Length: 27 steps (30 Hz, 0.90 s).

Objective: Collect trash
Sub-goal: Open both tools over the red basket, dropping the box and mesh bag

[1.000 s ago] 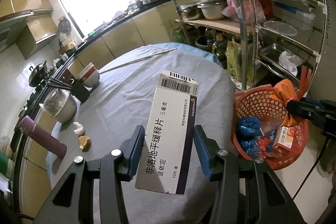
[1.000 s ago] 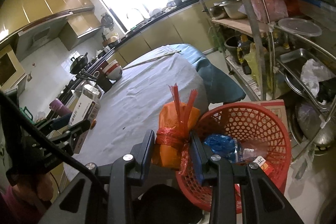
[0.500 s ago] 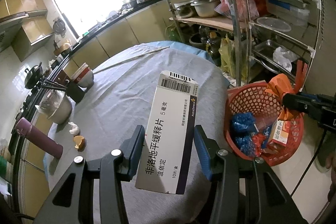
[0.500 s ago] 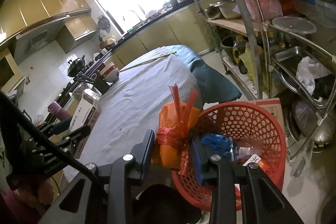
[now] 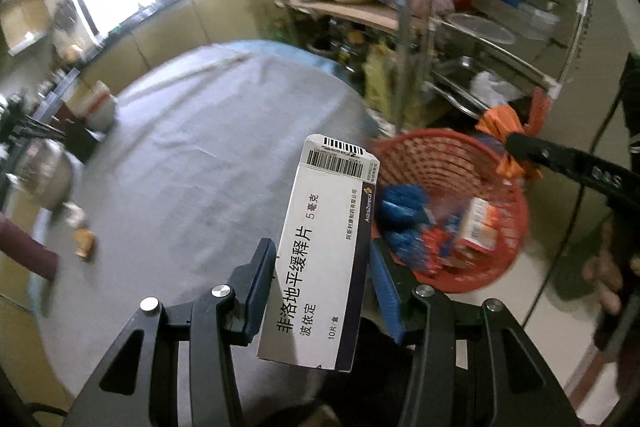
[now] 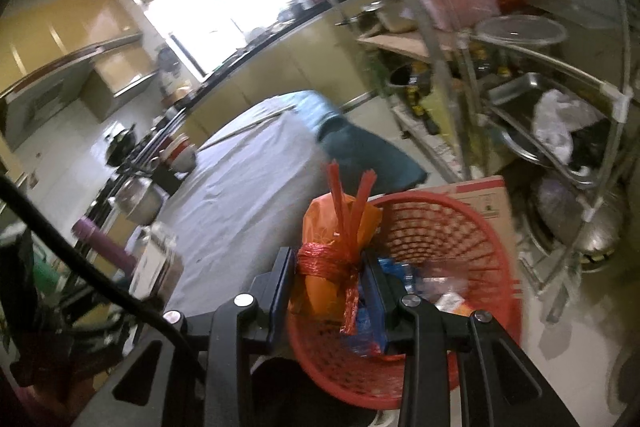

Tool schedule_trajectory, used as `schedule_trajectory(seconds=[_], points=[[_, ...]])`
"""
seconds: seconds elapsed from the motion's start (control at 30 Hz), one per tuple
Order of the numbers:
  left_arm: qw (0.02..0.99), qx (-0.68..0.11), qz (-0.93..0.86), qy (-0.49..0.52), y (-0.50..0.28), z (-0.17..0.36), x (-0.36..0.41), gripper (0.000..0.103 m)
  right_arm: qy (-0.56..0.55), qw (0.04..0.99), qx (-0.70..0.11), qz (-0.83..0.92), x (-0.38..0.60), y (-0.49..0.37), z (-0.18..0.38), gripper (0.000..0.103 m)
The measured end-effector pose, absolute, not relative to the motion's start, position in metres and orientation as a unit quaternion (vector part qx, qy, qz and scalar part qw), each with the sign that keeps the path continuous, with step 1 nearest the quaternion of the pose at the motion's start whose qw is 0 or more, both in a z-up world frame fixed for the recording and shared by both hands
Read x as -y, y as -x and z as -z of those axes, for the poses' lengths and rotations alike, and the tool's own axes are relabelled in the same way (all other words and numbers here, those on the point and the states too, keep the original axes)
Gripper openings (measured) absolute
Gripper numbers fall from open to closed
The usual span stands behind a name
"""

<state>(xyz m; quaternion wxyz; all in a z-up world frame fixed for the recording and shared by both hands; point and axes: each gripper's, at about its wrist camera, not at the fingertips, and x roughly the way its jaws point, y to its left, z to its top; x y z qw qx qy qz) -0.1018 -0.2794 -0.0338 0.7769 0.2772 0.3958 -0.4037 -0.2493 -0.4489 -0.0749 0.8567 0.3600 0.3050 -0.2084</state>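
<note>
Left wrist view: left claw (image 5: pixel 320 291) grips the box (image 5: pixel 324 259) over the bench (image 5: pixel 180 167), short of the basket (image 5: pixel 508 267). Right claw (image 6: pixel 328 291) pinches the orange bag (image 6: pixel 332 227) above the near rim; releasing early could drop either outside.
</note>
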Motion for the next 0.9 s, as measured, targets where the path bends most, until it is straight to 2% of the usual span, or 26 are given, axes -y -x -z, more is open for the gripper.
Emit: schedule_trajectory(seconds=[0.47, 0.9], points=[[0.693, -0.457, 0.482, -0.281, 0.127, 0.062, 0.322, 0.05, -0.38, 0.837, -0.313, 0.239, 0.468, 0.268, 0.087, 0.036], [0.679, -0.476, 0.499, -0.254, 0.123, 0.062, 0.34, 0.05, -0.391, 0.827, -0.318, 0.251, 0.472, 0.269, 0.097, 0.037]])
